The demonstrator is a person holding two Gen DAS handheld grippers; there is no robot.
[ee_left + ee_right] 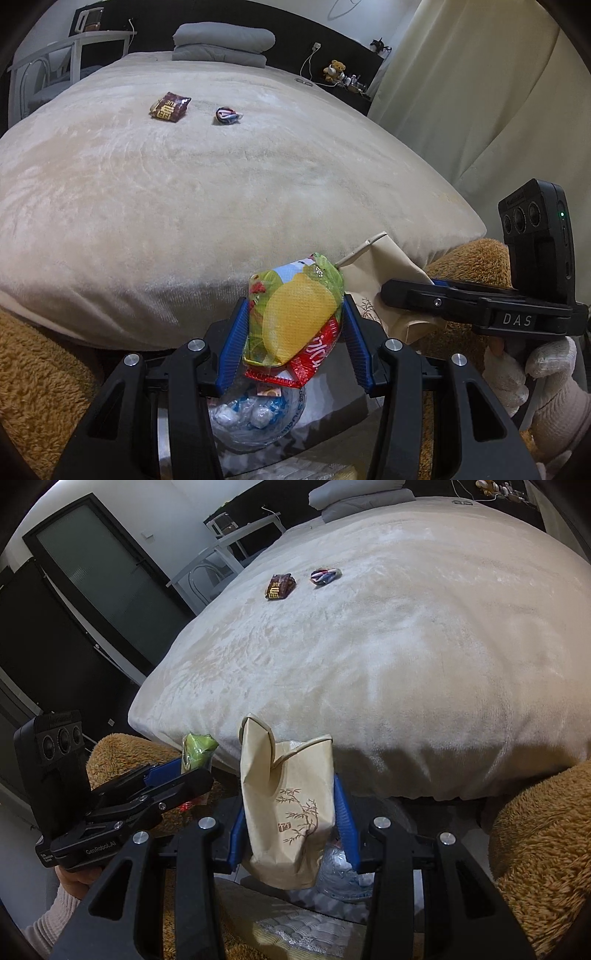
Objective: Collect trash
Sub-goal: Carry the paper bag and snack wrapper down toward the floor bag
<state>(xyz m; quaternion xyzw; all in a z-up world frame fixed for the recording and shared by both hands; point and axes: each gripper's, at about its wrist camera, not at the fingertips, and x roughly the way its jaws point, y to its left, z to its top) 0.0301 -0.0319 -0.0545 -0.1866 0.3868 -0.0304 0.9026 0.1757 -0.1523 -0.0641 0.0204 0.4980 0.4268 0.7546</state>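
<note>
Chip bag (293, 317) w/ yellow chip print is up off the bed, pinched btwn the blue pads (234, 343) of the left gripper (293, 332). Long axis runs roughly upright, leaning a bit right, crumpled green top pointing up toward the bed edge, red end hanging low. Just to its right, the kraft paper bag (290, 812) w/ bamboo print stands upright, folded mouth up, clamped at its sides by the right gripper (291, 834). Under both: clear plastic bag (258, 417) w/ white wads inside, on the floor btwn brown fuzzy rugs (33, 373). Further out on the beige blanket (221, 192), well apart from both grippers, a brown snack wrapper (170, 106) lies flat, and near it a small crumpled wrapper (227, 115). Grey pillows (223, 42) at the far end.
</note>
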